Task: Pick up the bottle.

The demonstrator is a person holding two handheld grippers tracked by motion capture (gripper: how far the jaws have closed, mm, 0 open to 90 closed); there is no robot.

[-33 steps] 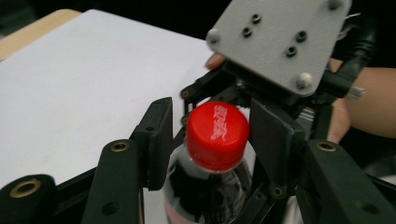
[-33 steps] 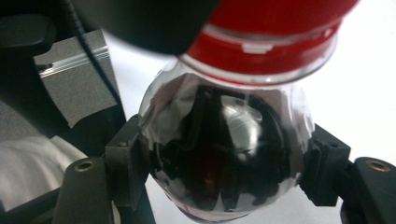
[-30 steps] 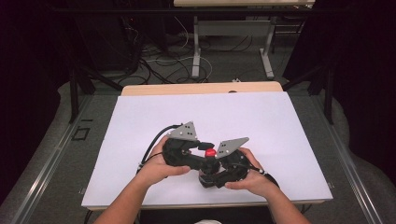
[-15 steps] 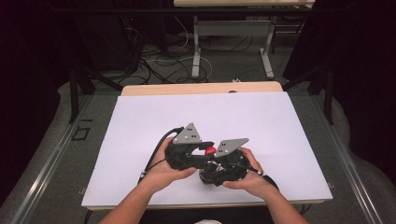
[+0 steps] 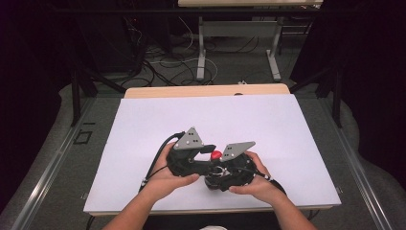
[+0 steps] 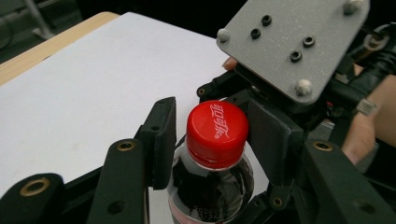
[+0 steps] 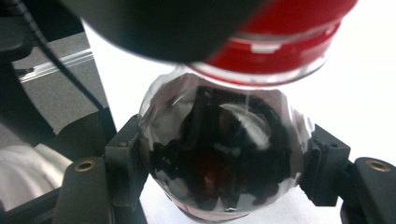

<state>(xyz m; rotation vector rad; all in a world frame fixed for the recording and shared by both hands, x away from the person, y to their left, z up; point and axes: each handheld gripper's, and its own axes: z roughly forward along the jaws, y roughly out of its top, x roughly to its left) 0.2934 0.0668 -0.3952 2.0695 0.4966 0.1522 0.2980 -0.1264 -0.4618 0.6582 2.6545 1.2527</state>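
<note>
We see a small dark cola bottle pinched at its body by the right gripper fingers, its red screw cap between the left gripper fingers, just easing apart, above the white table.

The red cap of the cola bottle bears white Coca-Cola script in Chinese characters. Small printed digits run along the bottle's shoulder, too small to read.
</note>
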